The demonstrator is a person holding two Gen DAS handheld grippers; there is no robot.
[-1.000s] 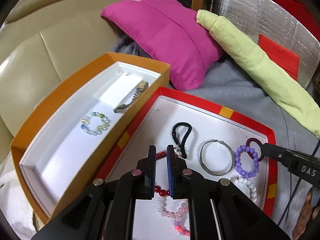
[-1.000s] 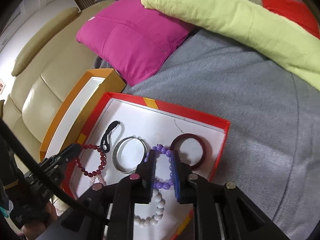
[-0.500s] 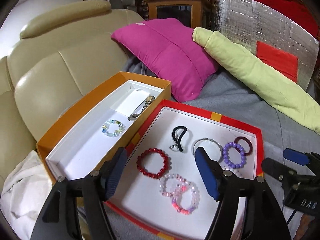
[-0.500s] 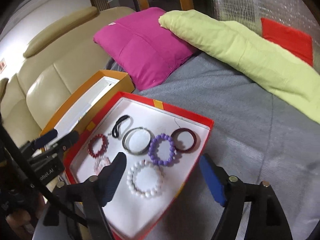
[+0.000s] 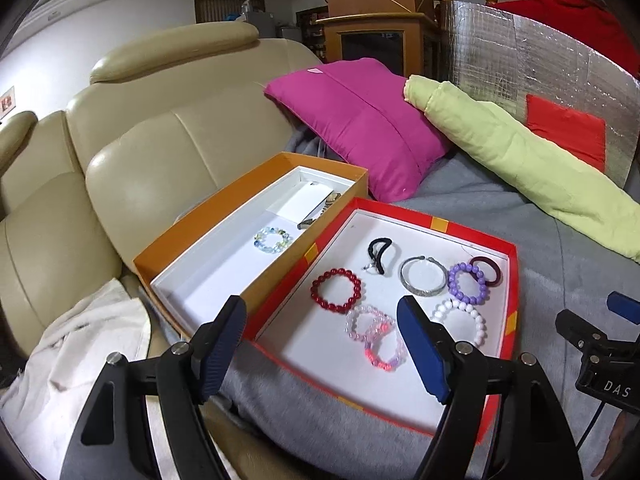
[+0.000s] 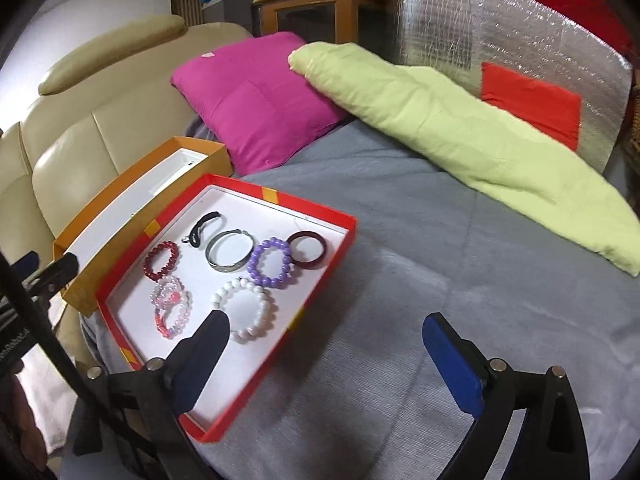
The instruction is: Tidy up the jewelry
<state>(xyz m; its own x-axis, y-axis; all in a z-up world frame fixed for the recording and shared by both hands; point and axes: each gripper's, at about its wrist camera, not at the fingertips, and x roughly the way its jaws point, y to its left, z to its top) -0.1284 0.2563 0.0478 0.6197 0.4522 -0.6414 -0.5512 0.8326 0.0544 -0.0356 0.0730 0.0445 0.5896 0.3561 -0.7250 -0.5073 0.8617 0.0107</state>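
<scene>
A red tray (image 5: 514, 280) (image 6: 320, 280) on a grey blanket holds several bracelets: a red bead one (image 5: 336, 290) (image 6: 161, 259), a silver bangle (image 5: 423, 280) (image 6: 230, 255), a purple bead one (image 5: 467, 283) (image 6: 269, 262), a white bead one (image 5: 460, 322) (image 6: 244, 314), pink bead ones (image 5: 376, 336) and a black loop (image 5: 378, 254). An orange box (image 5: 192, 240) (image 6: 120, 204) to its left holds a pale bead bracelet (image 5: 272, 239) and a watch (image 5: 320, 210). My left gripper (image 5: 320, 344) is open and empty above the tray's near edge. My right gripper (image 6: 324, 356) is open and empty at the tray's near right.
A magenta cushion (image 5: 360, 120) (image 6: 256, 96) and a lime-green rolled cloth (image 5: 520, 160) (image 6: 460, 128) lie behind the boxes. A beige leather sofa (image 5: 120, 140) is at the left, a white cloth (image 5: 80, 344) at the near left, a silver foil panel (image 5: 540, 60) at the back right.
Both grippers have opened wide and pulled back and up from the tray. The red bead bracelet, between the left fingers before, now lies free in the tray.
</scene>
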